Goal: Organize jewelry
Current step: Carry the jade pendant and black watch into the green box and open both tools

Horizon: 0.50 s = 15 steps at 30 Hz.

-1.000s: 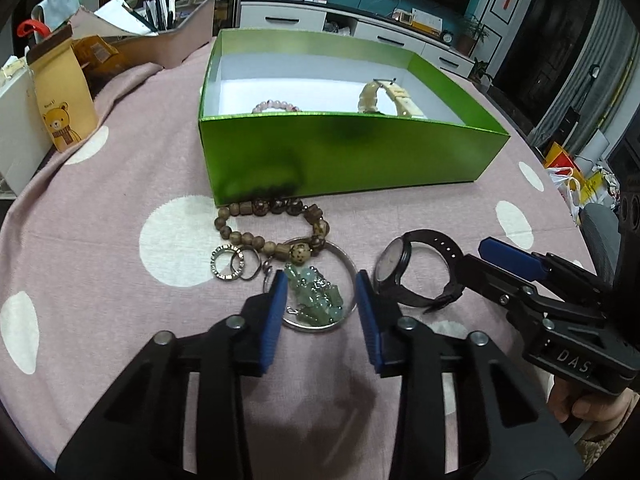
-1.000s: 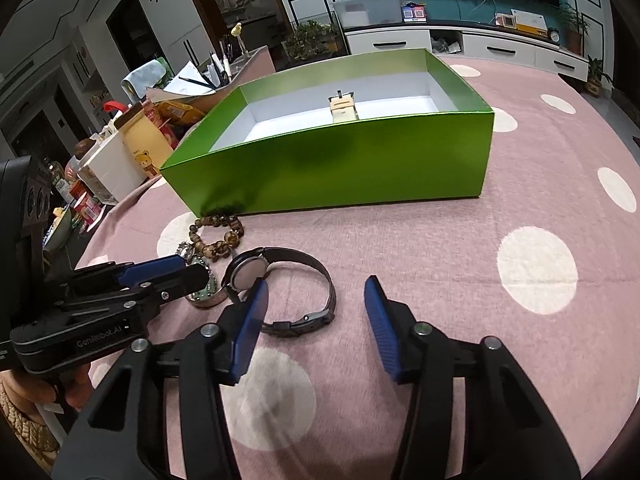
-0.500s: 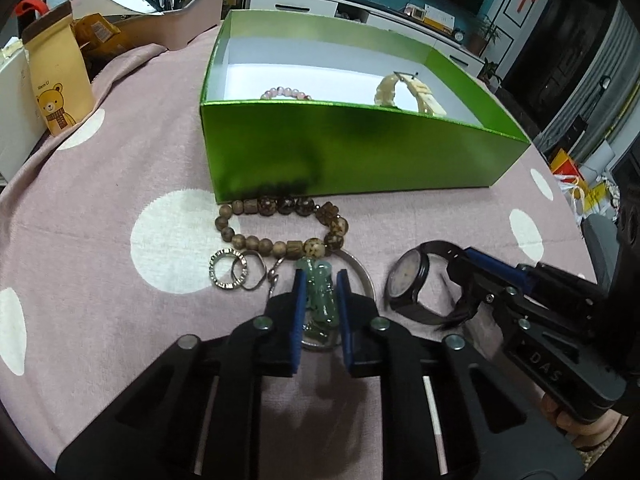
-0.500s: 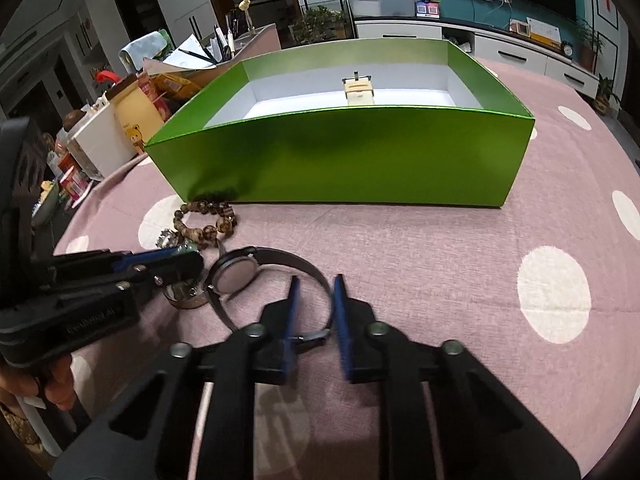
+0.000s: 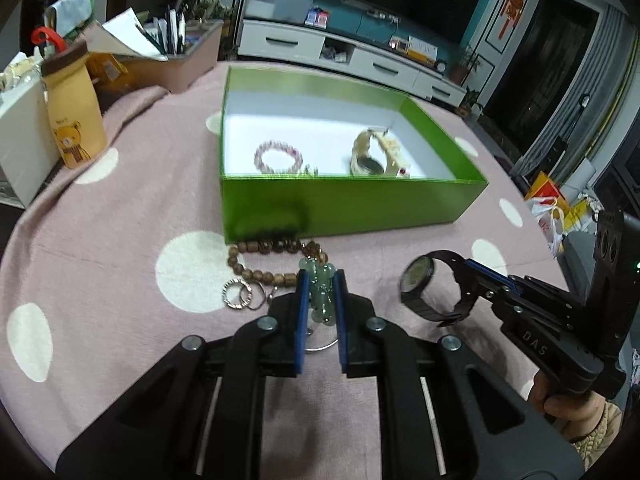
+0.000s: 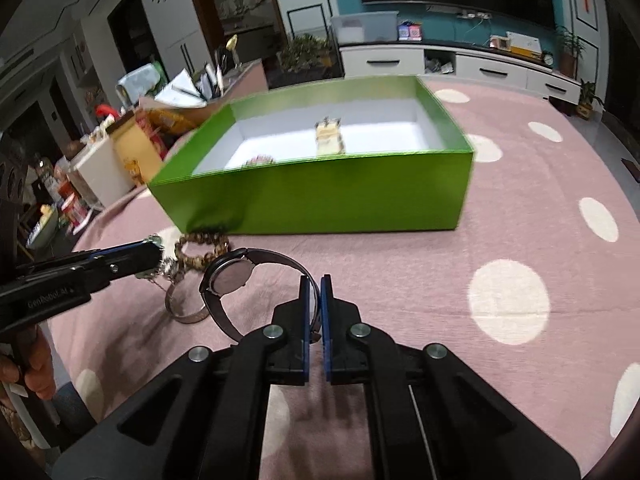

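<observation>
Both sets of jaws had closed since the earlier frames, and both loads had come up off the cloth. Left gripper [image 5: 320, 300]: jaws clenched on the green pendant [image 5: 320, 286], pads pressing its two sides. A silver bangle [image 6: 182, 310] hung below the pendant by a short chain, its lower edge low over the table [image 5: 120, 200]; whether it touched, I could not tell. Right gripper [image 6: 314, 304]: jaws nearly closed, grasping the strap of the black watch [image 6: 230, 276] close to the buckle, with the dial hanging out toward 9 o'clock of the pads.

Box [image 5: 340, 204] lay at 12 o'clock of both grippers, open, green outside and white inside. It already held a pink bead bracelet [image 5: 278, 157] and a cream watch [image 5: 374, 152]. Wooden bead bracelet [image 5: 260, 260] and linked rings [image 5: 240, 294] lay on the cloth at 10 o'clock of the left jaws, just beside the box wall.

Handling judgement:
- Pendant looked like smooth polished stone: hard, slippery, likely to chip if dropped. The pads gripped across its narrow waist, a fair hold.
- Bangle looked stiff and light, free to swing on its chain, and could catch the box rim.
- Black watch: flexible strap, heavier at the dial. Held at the strap, the dial would droop and sway. A hold nearer the case would steady it.
- Wooden beads appeared loosely strung and limp, best pinched across one strand.
</observation>
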Tool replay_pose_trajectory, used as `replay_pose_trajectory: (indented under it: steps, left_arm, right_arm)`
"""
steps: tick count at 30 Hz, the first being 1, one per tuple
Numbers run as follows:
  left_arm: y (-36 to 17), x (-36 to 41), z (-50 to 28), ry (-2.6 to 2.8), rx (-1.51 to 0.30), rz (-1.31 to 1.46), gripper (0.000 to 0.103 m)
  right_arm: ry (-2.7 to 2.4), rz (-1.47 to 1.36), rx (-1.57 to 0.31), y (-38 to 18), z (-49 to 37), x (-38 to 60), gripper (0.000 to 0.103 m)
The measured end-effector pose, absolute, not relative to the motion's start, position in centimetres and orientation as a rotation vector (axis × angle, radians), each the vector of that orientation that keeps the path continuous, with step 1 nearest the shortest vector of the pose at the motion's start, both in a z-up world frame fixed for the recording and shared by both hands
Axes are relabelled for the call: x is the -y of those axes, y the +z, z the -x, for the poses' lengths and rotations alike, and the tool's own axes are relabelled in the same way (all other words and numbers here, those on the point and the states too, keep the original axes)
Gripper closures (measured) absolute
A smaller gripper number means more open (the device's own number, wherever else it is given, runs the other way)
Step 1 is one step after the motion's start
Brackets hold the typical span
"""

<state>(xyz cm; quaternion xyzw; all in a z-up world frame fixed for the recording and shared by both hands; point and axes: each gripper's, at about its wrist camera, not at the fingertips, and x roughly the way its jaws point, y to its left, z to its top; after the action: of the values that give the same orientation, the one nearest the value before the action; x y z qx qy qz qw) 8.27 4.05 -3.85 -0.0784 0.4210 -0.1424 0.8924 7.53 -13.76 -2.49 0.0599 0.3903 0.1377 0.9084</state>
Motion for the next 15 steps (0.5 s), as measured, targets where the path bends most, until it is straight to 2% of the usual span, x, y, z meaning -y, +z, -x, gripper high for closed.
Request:
replay_pose_trajectory:
  steps: [15]
  left_arm:
    - [0.7, -4.2, -5.5, -0.304, -0.780, 0.159, 0.091]
  right_arm:
    - [0.256, -0.181, -0.700, 1.2, -3.9, 16.4, 0.099]
